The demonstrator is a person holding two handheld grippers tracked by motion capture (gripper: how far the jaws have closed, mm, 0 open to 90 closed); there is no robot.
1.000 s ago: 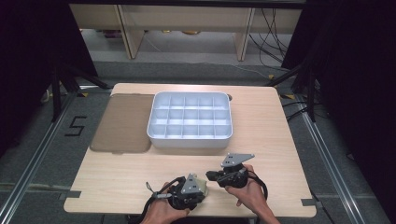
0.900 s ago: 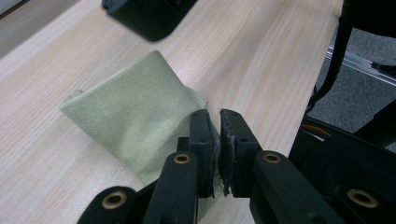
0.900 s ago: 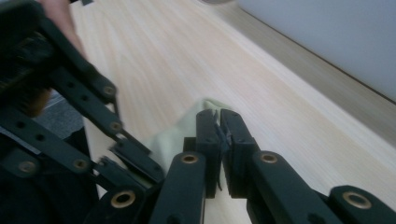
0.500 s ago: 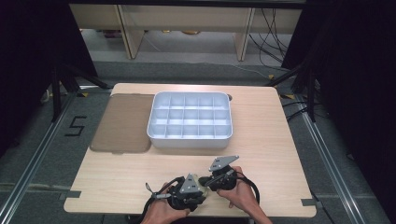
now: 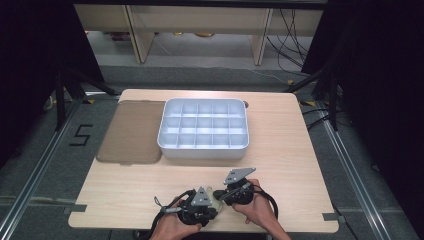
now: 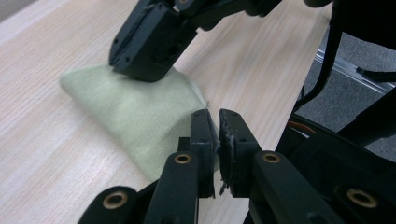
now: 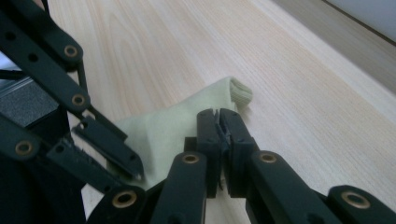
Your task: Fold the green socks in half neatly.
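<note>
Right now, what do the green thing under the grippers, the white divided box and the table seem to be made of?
Green piece: soft knit fabric, judging by its fine ribbing, matte look and rolled edge; possibly a sock. Divided box: probably moulded plastic, smooth, white and slightly glossy. Table: light wood or wood-look laminate with visible grain; which one I cannot tell.

Pale-green knitted cloth, matt and soft with a ribbed hem, on a light wood-grain table; matt black jaws; glossy white plastic compartment tray; brown translucent lid
</note>
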